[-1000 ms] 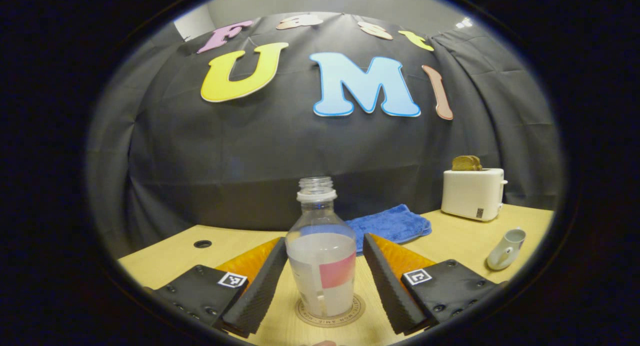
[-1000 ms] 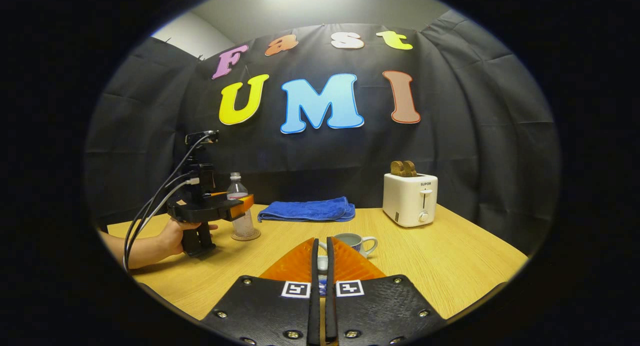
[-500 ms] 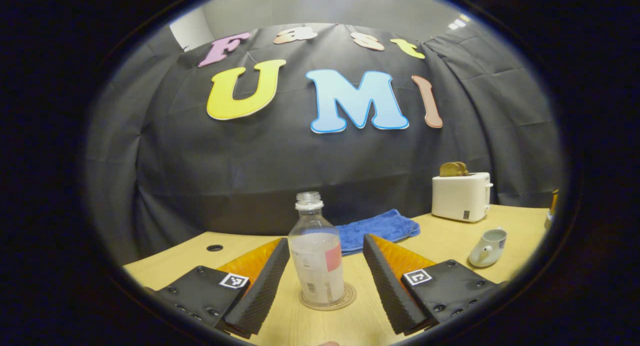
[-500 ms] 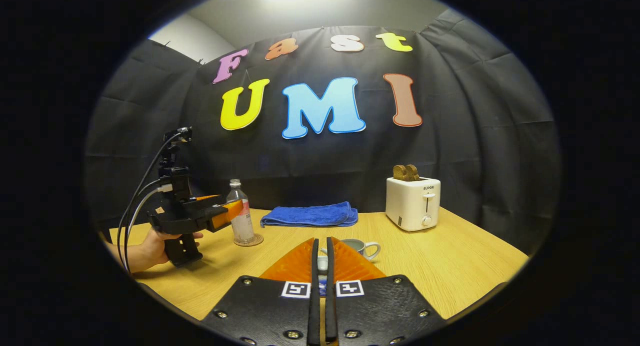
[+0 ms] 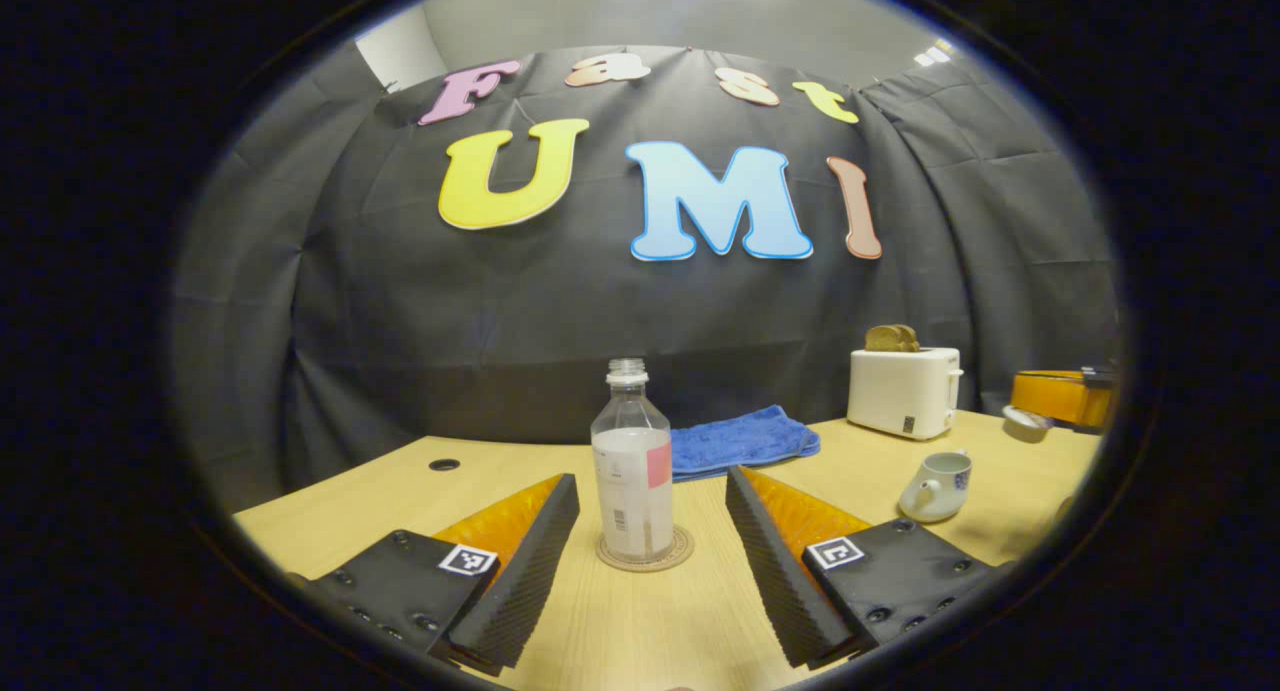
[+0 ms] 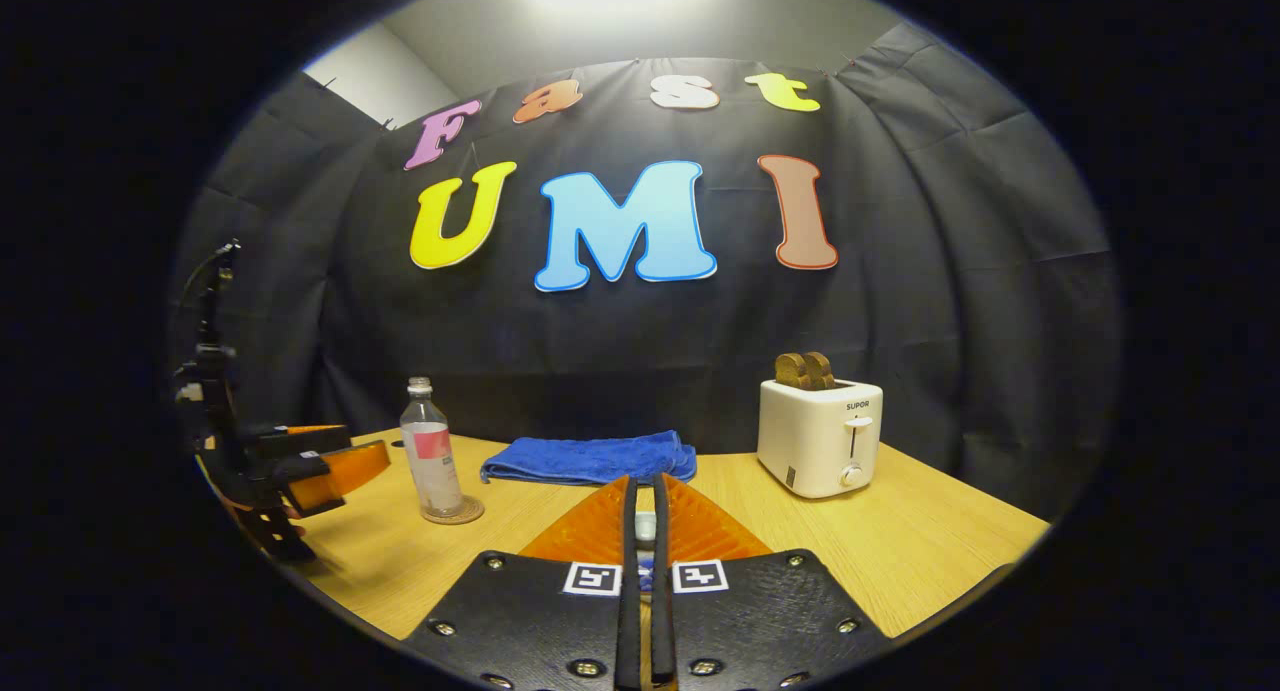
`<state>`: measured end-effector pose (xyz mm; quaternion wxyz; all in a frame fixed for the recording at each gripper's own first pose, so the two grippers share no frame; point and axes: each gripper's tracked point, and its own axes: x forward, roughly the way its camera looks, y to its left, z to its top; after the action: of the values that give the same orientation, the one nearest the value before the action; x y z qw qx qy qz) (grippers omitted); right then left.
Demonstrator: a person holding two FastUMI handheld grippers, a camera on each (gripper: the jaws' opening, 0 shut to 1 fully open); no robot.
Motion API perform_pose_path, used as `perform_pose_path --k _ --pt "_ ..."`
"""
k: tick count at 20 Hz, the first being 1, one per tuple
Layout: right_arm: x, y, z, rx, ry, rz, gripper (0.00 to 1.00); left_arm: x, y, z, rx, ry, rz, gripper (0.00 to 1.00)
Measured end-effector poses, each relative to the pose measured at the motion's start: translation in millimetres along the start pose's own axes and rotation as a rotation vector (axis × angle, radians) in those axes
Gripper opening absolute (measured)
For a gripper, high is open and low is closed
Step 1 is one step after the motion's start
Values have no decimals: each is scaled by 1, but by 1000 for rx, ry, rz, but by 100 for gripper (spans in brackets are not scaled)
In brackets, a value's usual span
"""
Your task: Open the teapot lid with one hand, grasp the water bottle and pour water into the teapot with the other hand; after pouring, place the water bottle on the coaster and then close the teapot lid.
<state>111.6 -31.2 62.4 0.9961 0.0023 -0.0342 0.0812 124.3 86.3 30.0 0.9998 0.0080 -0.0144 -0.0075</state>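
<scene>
We see the water bottle standing upright on the coaster on the counter, with our left gripper spread wide and apart from it. The teapot sits uncovered to the right, near the toaster. Our right gripper pinches narrowly on a small white piece, probably the lid.

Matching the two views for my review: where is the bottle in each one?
Left gripper view: the bottle stands centre, upright on the coaster, beyond the open fingers.
Right gripper view: the bottle stands at left, on the coaster.
Shared landmark: the toaster, right of the bottle in both.
</scene>
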Motion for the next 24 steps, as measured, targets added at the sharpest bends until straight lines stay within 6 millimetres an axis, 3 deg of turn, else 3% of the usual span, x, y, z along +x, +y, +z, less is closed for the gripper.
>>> perform_pose_path --k 5,7,11,15,24 --pt "36 -12 -16 7 30 -63 4 -25 -16 3 13 -42 -17 100" --pt "45 -12 -30 -11 65 -71 5 -26 -22 0 11 -45 -27 100" --pt "58 -17 -34 -61 65 -97 4 -27 -23 -7 -33 -41 -47 100" --pt "63 -15 -49 -60 98 -89 4 -28 -14 -7 -70 -39 -42 100" --pt "71 -16 -60 -44 105 -78 4 -30 -27 -13 -33 -31 -59 100"
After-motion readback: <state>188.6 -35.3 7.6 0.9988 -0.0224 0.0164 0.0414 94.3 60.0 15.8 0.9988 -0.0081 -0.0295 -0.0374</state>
